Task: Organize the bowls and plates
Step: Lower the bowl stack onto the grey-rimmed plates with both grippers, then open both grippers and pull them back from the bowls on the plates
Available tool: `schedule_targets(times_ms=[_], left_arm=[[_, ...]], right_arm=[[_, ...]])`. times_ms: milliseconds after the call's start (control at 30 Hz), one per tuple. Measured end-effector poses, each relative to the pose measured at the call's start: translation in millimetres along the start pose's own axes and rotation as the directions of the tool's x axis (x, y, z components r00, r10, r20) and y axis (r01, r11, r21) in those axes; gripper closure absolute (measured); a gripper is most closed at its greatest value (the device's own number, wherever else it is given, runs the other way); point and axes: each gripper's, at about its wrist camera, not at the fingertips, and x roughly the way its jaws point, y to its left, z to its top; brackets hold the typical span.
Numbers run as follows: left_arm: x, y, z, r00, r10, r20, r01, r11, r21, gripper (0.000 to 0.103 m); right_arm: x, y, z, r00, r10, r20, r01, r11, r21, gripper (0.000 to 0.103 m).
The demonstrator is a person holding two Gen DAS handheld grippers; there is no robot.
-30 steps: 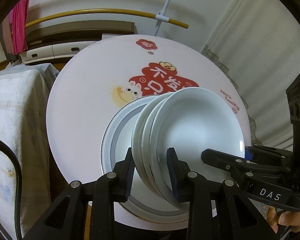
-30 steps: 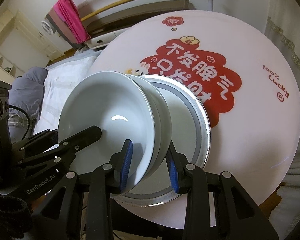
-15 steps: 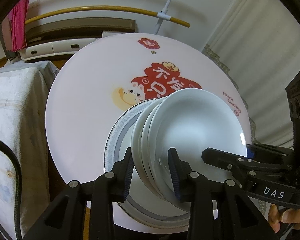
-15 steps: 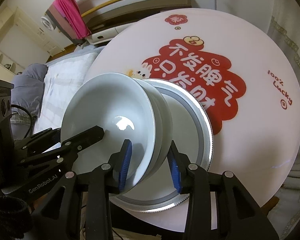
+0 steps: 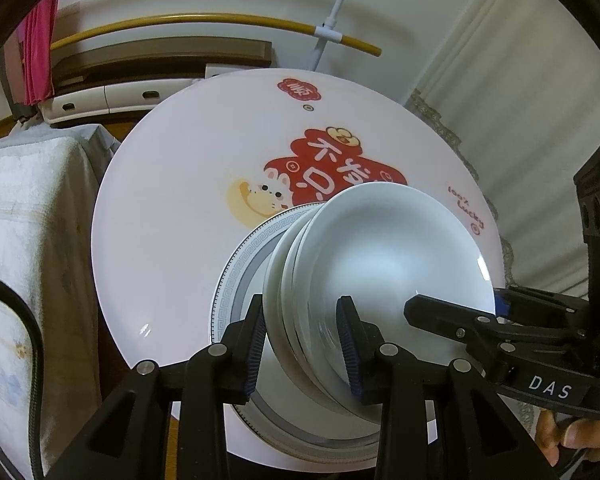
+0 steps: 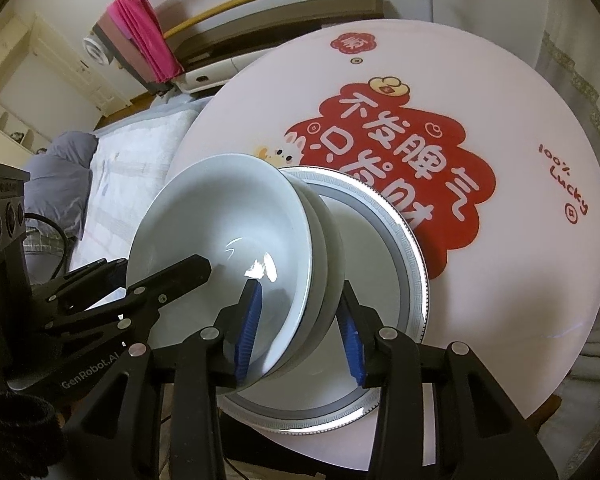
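A stack of three white bowls hangs just above a grey-rimmed plate on the round pink table. My left gripper is shut on the stack's near rim, one finger inside the top bowl and one under the bottom bowl. My right gripper is shut on the opposite rim in the same way. Each gripper shows in the other's view, at the far side of the stack.
The table carries a red printed emblem. A bed with white bedding lies to the left. A pink cloth hangs on a yellow rail behind. Curtains hang to the right.
Both grippers and the bowl stack have risen slightly and drawn back; the table looks a little farther away. The grips have not changed.
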Motion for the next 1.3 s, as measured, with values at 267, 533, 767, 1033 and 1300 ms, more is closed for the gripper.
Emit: schedule_targets(times_ms=[267, 533, 767, 1033, 1300], left_arm=[[-7.9, -11.4, -7.2, 0.997, 0.027, 0.068, -0.031, 0.998, 0.049, 0.048], [-20.0, -18.9, -22.8, 0.989, 0.047, 0.144, -0.054, 0.997, 0.049, 0.035], [-35.7, -19.7, -41.9, 0.971, 0.063, 0.232, -0.072, 0.997, 0.033, 0.028], [-68.9, -44.5, -82.6, 0.914, 0.103, 0.393, -0.138, 0.989, 0.061, 0.011], [-95.2, -79.0, -114.9, 0.874, 0.092, 0.477, -0.16, 0.982, 0.104, 0.001]], right_arm=[[-10.2, 2.2, -7.0, 0.998, -0.015, 0.057, 0.015, 1.0, -0.01, 0.062], [-27.6, 0.0, -23.0, 0.988, -0.037, 0.152, 0.038, 0.999, -0.005, 0.051], [-49.5, 1.6, -42.5, 0.964, -0.014, 0.266, 0.015, 1.0, 0.001, 0.041], [-76.7, -7.9, -70.0, 0.92, -0.023, 0.391, 0.006, 0.999, 0.045, 0.027], [-110.3, -22.7, -98.5, 0.879, -0.093, 0.468, 0.051, 0.994, 0.102, 0.011]])
